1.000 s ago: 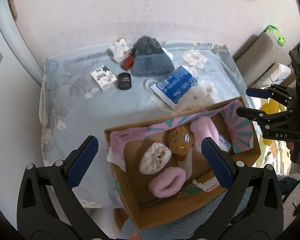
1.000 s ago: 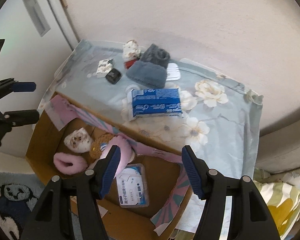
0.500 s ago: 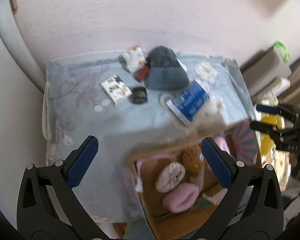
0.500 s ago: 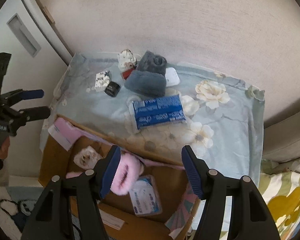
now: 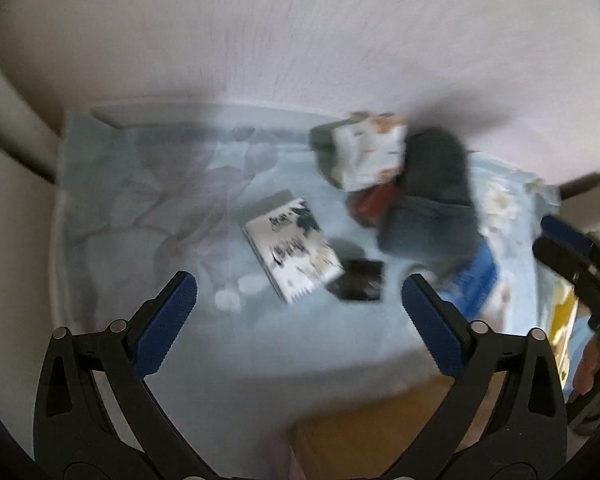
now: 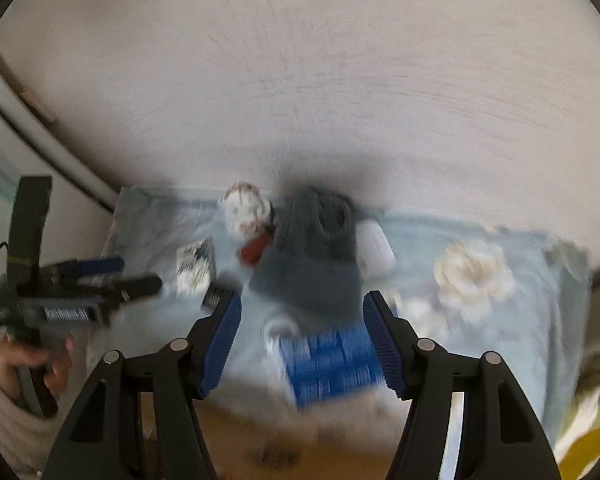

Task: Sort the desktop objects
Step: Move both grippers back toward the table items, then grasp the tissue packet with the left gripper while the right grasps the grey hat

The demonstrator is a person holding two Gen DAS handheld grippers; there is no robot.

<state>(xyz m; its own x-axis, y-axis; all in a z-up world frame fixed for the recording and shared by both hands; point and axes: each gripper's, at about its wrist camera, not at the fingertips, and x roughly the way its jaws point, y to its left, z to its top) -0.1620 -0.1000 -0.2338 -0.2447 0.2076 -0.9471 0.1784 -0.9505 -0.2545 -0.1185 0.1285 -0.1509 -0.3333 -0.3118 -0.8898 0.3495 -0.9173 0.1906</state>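
One grey knit hat slumped on floral tablecloth, one blue packet, one patterned card box, one black lid, left gripper and right gripper both spread wide, holding nothing

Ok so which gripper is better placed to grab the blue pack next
Right. The right gripper hangs open with the blue pack lying between its fingers; it sits off to one side of the left gripper.
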